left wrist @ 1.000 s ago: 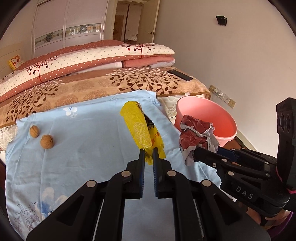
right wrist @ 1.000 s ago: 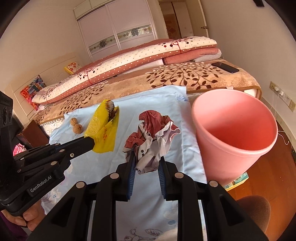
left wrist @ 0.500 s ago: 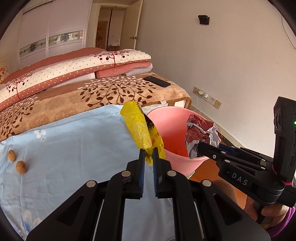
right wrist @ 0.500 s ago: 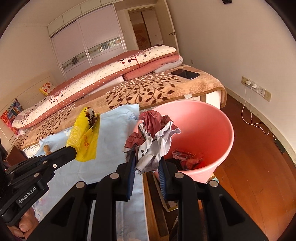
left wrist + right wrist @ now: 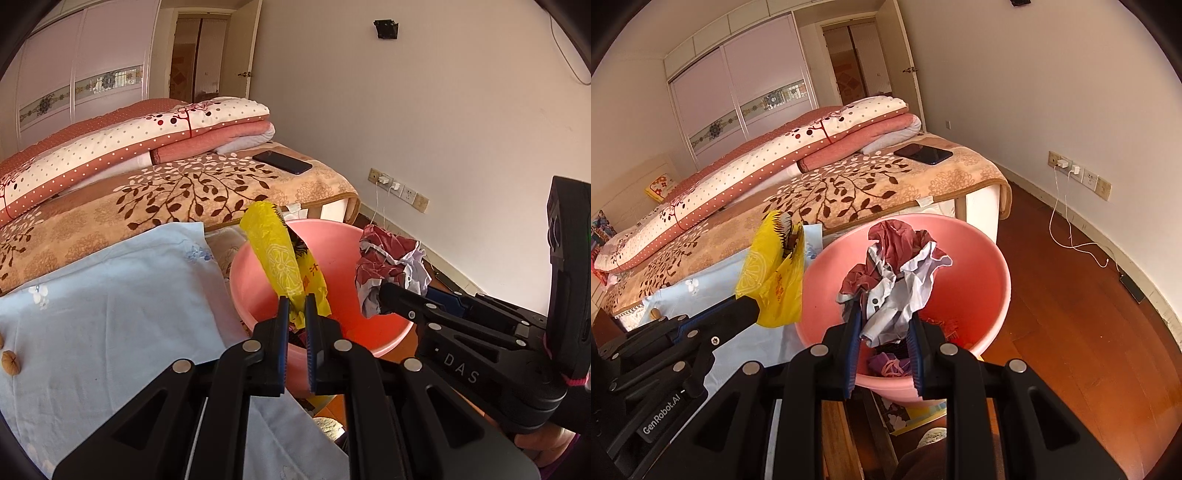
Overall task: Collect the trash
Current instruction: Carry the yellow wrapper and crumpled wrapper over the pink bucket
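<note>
the left gripper [image 5: 296, 306] has its jaws clamped on a yellow wrapper [image 5: 275, 254], held above the pink bucket [image 5: 255, 280]. the right gripper [image 5: 882, 314], jaws clamped on a crumpled red-and-white wrapper [image 5: 897, 273], hangs over the same bucket, right of the blue cloth [image 5: 110, 295].

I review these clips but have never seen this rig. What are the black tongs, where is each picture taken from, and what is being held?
There is no robot. A person holds a black two-finger gripper in each hand, and a fisheye camera on each looks forward along its fingers, so each picture shows its own gripper at the bottom.

In the left wrist view, the left gripper is shut on a yellow plastic wrapper. In the right wrist view, the right gripper is shut on a crumpled red and white wrapper. Both hang by the pink bucket, which already holds some trash.

Beside it lies a light blue cloth with walnuts at its edge. A phone rests on the bed.
</note>
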The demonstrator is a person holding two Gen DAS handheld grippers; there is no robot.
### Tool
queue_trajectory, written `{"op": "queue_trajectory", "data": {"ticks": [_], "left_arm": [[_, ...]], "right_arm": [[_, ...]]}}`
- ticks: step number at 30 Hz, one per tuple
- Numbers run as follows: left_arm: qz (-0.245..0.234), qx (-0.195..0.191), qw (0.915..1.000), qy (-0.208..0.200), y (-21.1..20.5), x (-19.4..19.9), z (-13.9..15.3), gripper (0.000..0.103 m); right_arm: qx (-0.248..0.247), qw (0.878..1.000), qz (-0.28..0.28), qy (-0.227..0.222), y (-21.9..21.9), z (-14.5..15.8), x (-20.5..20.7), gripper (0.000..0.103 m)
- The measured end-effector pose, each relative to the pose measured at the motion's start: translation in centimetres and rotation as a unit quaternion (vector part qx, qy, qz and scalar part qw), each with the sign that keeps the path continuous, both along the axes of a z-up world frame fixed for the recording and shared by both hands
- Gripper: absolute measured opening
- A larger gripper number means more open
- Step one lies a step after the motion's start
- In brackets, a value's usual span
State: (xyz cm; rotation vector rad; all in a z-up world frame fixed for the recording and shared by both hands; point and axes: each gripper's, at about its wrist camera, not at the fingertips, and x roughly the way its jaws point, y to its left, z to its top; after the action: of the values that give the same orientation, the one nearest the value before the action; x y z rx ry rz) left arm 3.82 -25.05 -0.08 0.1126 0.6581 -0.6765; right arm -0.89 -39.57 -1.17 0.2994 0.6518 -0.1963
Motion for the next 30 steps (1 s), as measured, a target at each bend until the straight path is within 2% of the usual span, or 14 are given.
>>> {"op": "queue_trajectory", "data": {"ticks": [14, 30], "left_arm": [[0.011, 0.026, 0.9993, 0.026, -2.5, 3.4, -2.9, 0.008], [0.003, 0.043, 0.9983, 0.039, -3.8, 4.3, -4.2, 0.008]], "right_arm": [[0.003, 0.999, -0.01, 0.035, -1.8, -2.7, 2.7, 0.022], [0.007, 0.998, -0.02, 0.052, -2.6, -4.1, 3.5, 0.022]]}}
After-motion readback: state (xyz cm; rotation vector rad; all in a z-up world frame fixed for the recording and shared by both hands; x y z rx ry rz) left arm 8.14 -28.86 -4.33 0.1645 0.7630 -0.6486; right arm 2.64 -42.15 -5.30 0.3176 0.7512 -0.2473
